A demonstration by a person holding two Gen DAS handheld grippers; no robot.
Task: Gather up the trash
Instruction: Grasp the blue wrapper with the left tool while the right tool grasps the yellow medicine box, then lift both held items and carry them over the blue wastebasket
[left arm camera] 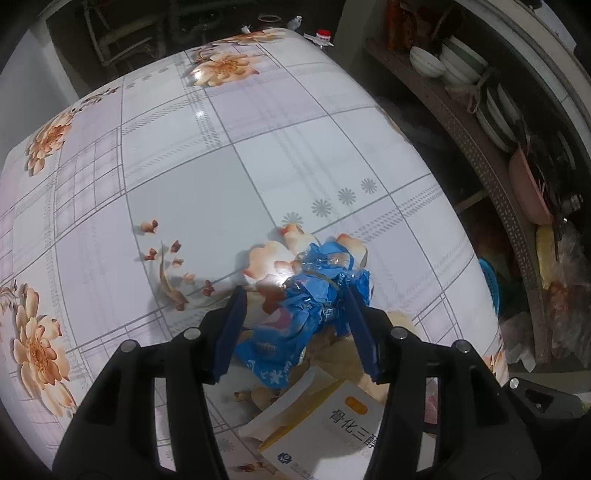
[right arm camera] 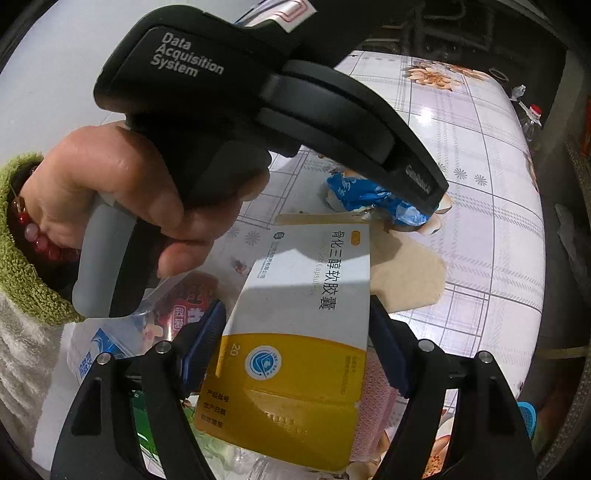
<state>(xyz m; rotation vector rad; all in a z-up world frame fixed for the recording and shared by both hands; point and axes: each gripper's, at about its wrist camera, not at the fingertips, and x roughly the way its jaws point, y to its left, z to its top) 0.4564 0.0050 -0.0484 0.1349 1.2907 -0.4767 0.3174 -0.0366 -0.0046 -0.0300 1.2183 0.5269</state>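
Note:
In the left wrist view a crumpled blue plastic wrapper (left arm camera: 306, 306) lies on the flowered tablecloth (left arm camera: 221, 166) between the fingers of my left gripper (left arm camera: 297, 328). The wrapper rests against the right pad (left arm camera: 360, 332) while the left pad stands apart from it, so the gripper is open. The right wrist view shows the same wrapper (right arm camera: 365, 194) under the left gripper's tip. My right gripper (right arm camera: 295, 343) is shut on a white and yellow medicine box (right arm camera: 295, 317), held tilted above the table. The box (left arm camera: 332, 417) also shows below the wrapper.
A beige flat scrap (right arm camera: 410, 273) lies beside the box. Plastic bottles and printed packaging (right arm camera: 96, 350) are piled under the right gripper. A hand (right arm camera: 129, 184) in a green cuff holds the left gripper. A shelf of bowls and plates (left arm camera: 461, 66) lines the right side. A red-capped bottle (left arm camera: 323, 35) stands beyond the far edge.

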